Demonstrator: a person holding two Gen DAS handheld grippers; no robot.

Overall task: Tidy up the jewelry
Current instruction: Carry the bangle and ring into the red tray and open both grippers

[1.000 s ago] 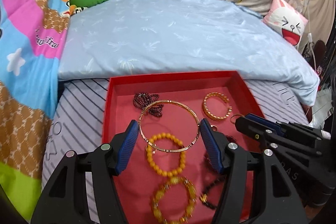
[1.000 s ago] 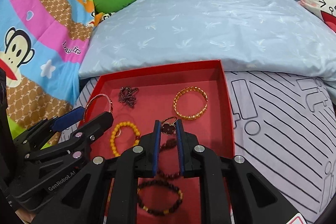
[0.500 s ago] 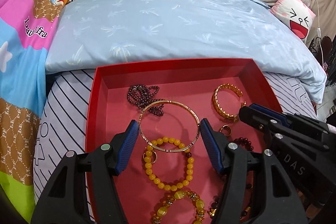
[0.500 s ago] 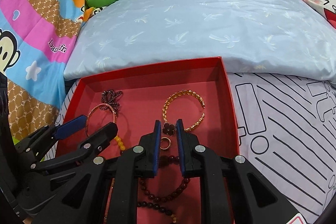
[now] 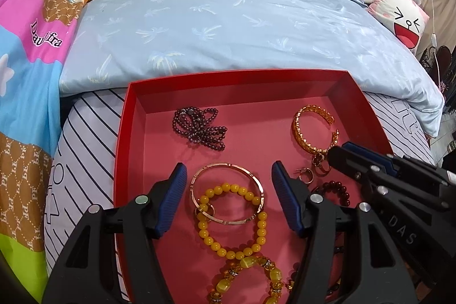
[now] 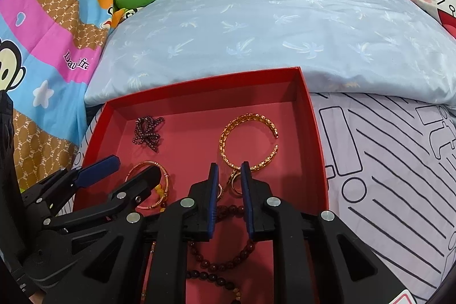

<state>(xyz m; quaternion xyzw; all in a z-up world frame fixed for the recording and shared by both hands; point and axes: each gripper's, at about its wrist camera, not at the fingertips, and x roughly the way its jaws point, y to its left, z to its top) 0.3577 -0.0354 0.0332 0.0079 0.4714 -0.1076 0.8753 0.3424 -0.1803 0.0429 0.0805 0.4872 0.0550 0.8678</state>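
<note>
Where rose-gold bangle [image 5: 228,194] was held up between left gripper [image 5: 229,200] fingers before, it now lies flat in red tray [image 5: 134,116] on bed, overlapping yellow bead bracelet [image 5: 232,220]; fingers spread, untouching. Right gripper [image 6: 229,190] fingers slightly parted, just opening, small rings [image 6: 235,183] seen between them, contact unclear.

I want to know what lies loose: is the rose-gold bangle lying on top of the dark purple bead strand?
No. The rose-gold bangle overlaps the yellow bead bracelet, while the dark purple bead strand lies apart, nearer the tray's far wall.
</note>
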